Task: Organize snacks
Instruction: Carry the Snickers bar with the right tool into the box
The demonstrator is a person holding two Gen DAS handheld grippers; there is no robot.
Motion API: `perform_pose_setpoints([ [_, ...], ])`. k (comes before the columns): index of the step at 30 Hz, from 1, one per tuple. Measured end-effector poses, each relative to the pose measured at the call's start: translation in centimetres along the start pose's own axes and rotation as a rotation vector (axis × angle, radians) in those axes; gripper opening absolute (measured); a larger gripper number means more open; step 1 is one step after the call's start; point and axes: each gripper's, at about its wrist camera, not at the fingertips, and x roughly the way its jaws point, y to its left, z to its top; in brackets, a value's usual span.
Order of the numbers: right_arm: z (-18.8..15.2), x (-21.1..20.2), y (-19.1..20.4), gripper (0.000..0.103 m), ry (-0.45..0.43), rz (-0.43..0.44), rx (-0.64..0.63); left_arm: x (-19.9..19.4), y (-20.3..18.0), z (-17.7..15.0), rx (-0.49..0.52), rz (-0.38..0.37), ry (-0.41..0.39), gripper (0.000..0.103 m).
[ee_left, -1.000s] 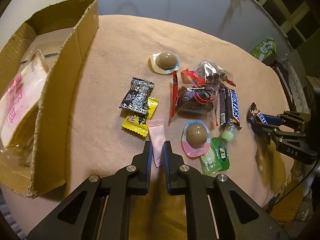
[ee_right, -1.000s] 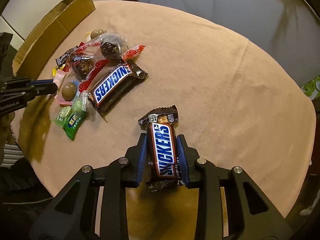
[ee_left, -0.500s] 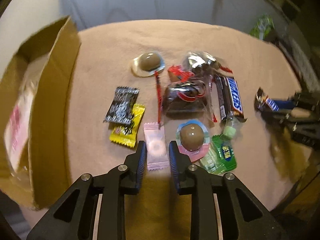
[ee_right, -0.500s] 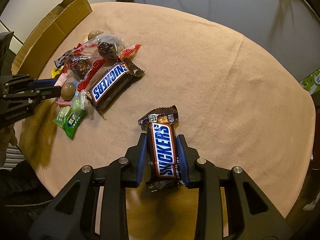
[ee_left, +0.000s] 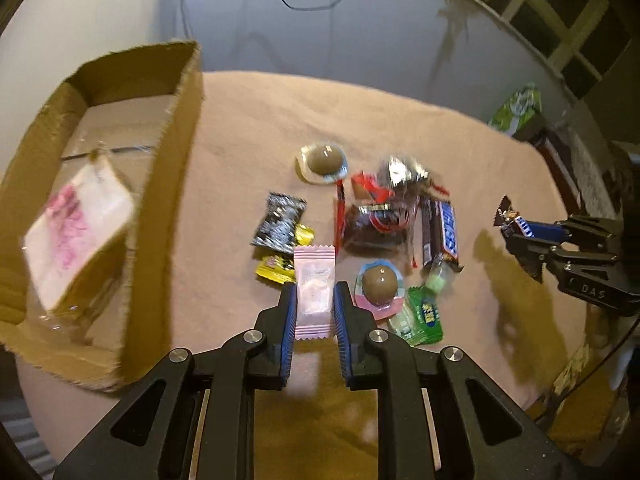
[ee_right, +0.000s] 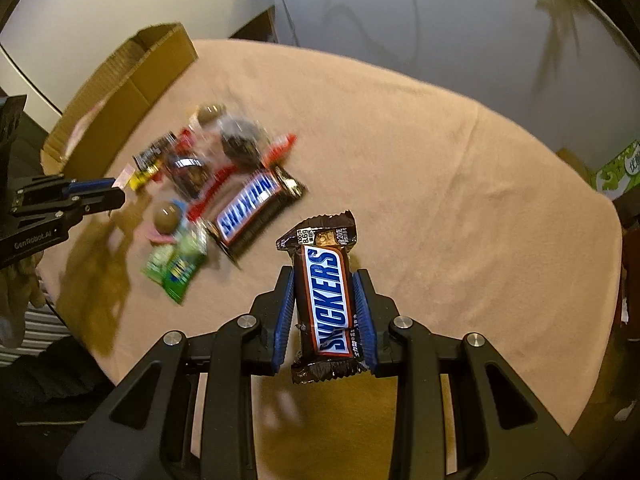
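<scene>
My left gripper (ee_left: 315,309) is pinching a pink candy packet (ee_left: 314,285) between its blue pads; the packet stands upright in the grip, its top edge poking out above the fingertips. My right gripper (ee_right: 325,312) is clamped on a small Snickers bar (ee_right: 326,300), held lengthwise, with the crimped ends sticking out past the pads at both top and bottom.

Below both of them lies the round table (ee_right: 460,184) under a tan cloth. The rest of the snacks sit in a loose pile on it: a larger Snickers bar (ee_right: 250,208), two chocolate eggs on their foil trays (ee_left: 323,160) (ee_left: 379,282), a black wrapper (ee_left: 279,226) lying over a yellow wrapper (ee_left: 276,266), clear bags with red trim (ee_left: 378,216), and a green packet (ee_left: 424,314) at the near edge of the pile. From the left camera the pile sits just beyond my pink packet, and the right gripper shows off to the right of it.

A cardboard box (ee_left: 176,168) stands open at the left side of the table, and a clear-wrapped pack with pink print (ee_left: 76,232) lies inside it. A green carton (ee_left: 518,110) sits off the table's far right edge.
</scene>
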Motion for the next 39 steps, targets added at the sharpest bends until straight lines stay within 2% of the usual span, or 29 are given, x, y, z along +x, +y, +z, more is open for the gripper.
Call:
perform_pose_setpoints([
  [5, 2.3, -1.5, 1.8, 0.030, -0.036, 0.033, -0.040, -2.4, 2.4, 0.4, -0.043, 0.017, -0.056, 0.017],
  [9, 5.1, -2.2, 4.5, 0.030, -0.071, 0.069, -0.090, -4.0, 4.1, 0.6, -0.073, 0.061, -0.100, 0.017],
  [18, 10.3, -1.6, 11.2, 0.030, -0.093, 0.129, -0.215, -5.5, 7.6, 0.5, -0.149, 0.123, -0.150, 0.017],
  [32, 16.4, 1.4, 21.2, 0.031, -0.065, 0.215, -0.342, -6.2, 12.1, -0.5, -0.231, 0.164, -0.158, 0.017],
  [39, 18.0, 2.9, 24.0, 0.030, -0.042, 0.223, -0.371, -6.1, 13.2, -0.5, -0.250, 0.167, -0.162, 0.017],
])
